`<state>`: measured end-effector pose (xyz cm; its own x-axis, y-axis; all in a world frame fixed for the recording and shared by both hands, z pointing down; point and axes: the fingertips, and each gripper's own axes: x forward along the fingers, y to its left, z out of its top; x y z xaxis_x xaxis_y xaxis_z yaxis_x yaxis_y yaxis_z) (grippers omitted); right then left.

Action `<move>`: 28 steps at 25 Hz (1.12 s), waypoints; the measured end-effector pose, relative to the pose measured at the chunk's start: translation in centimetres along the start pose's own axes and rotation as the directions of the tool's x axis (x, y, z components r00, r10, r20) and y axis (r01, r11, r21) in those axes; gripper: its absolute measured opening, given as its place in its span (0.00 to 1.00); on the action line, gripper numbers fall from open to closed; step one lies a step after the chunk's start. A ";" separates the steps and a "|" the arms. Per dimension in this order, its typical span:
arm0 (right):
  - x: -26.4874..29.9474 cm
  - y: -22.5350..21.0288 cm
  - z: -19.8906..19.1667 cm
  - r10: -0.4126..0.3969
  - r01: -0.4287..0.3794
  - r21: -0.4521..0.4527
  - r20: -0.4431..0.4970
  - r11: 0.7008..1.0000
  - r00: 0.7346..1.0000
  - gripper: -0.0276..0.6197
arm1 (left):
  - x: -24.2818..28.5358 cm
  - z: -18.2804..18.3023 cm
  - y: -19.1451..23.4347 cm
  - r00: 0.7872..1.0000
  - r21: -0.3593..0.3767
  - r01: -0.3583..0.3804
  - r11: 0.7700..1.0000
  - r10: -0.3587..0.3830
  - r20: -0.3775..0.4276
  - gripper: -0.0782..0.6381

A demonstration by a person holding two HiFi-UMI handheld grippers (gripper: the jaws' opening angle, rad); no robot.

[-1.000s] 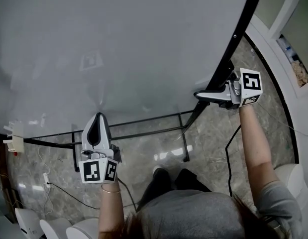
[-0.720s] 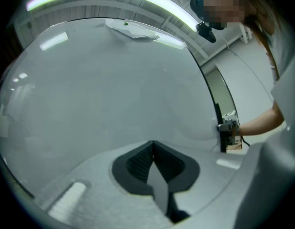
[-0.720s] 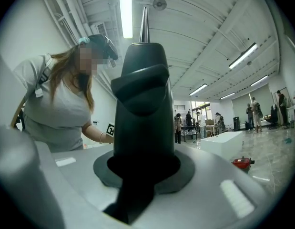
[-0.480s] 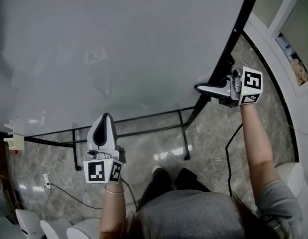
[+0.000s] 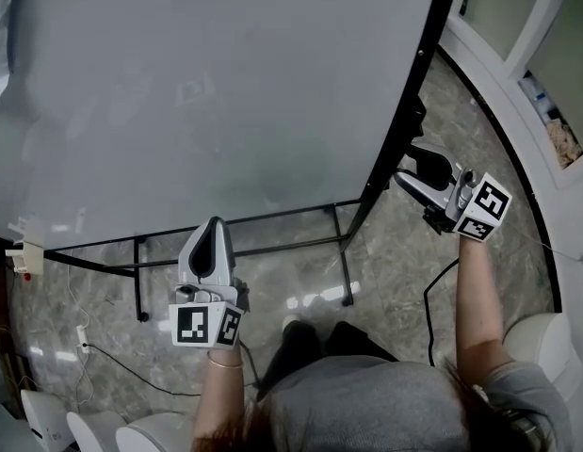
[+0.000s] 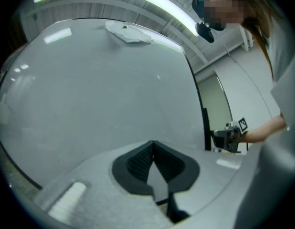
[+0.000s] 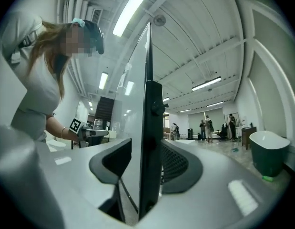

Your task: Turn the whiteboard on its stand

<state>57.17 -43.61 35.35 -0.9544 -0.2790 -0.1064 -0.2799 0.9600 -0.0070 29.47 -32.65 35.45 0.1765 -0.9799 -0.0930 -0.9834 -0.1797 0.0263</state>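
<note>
**Whiteboard on stand, with a pair of tongs at each hand**

Surroundings: marble floor [image 5: 385, 262]; one black cable [image 5: 428, 318] beside my right arm; three white rounded seats [image 5: 89, 431] at lower left.

Items: one whiteboard [image 5: 225, 92], upright on one black stand [image 5: 345, 257].

Left tongs [image 5: 216, 222]: together and empty, tip at the board's lower edge.

Right tongs [image 5: 415, 166]: apart, having just been opening. I see the board's black side frame [image 5: 397, 109] standing between them, unclamped.

Change: the frame runs steeper than a second ago, and the right tongs sit lower and further right.
</note>
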 end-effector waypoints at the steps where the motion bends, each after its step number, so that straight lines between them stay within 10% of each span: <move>1: -0.8 0.2 0.2 -0.023 0.023 -0.007 0.000 1.000 1.000 0.30 | -0.1 0.0 -0.4 1.000 -0.001 0.006 1.000 -0.006 0.001 0.11; 8: -2.3 3.6 3.4 -0.214 0.218 -0.093 0.055 0.971 0.975 0.04 | -0.9 0.2 -4.1 0.998 -0.012 0.056 0.998 -0.056 0.007 0.11; 28: 1.1 13.3 0.0 -0.233 0.232 -0.009 -0.023 0.973 0.972 0.04 | -1.9 -1.0 -16.1 0.992 -0.028 0.124 0.992 -0.124 0.028 0.11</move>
<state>52.37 -31.10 35.15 -0.8652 -0.4951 -0.0794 -0.4949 0.8686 -0.0230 45.01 -27.94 36.18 0.2955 -0.9473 -0.1237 -0.9522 -0.3026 0.0426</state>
